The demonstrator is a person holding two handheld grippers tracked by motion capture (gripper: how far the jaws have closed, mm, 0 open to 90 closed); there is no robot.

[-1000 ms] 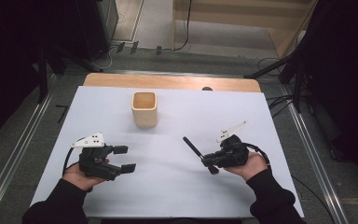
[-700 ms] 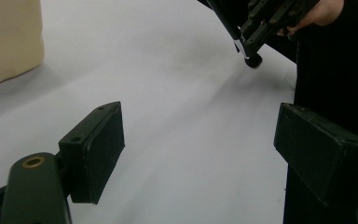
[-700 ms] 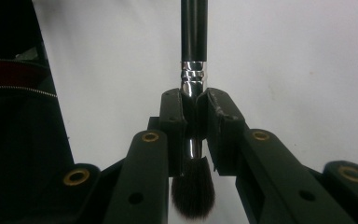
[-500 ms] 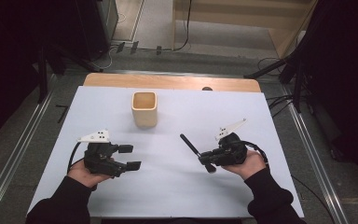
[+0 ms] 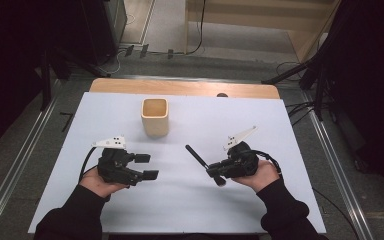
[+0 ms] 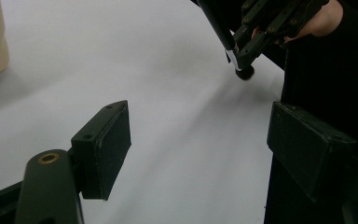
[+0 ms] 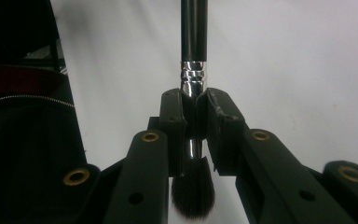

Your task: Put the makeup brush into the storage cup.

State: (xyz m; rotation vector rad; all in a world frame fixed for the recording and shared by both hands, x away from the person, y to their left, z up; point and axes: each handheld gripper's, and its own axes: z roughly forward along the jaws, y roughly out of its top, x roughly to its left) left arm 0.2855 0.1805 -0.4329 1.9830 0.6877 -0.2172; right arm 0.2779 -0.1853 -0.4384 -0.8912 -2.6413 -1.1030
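1. Brush (image 7: pixel 194 70) sitting clamped between the jaws of the right gripper (image 5: pixel 219 172), pinched at the silver ferrule; likely gripping there because it is the stiffest part and keeps the bristles from being crushed.
2. Handle pointing up and away from those jaws, bristle tuft hanging behind them, probably keeping the handle end leading for dropping into the cup (image 5: pixel 155 117).
3. Cup standing upright on the table (image 5: pixel 280 125), well ahead of both jaw pairs, mouth open upward to receive the brush.
4. Left gripper (image 5: pixel 142 167) hovering with jaws standing wide and nothing between them, having just been closing a little; seemingly waiting clear of the brush, perhaps ready for steadying the cup.
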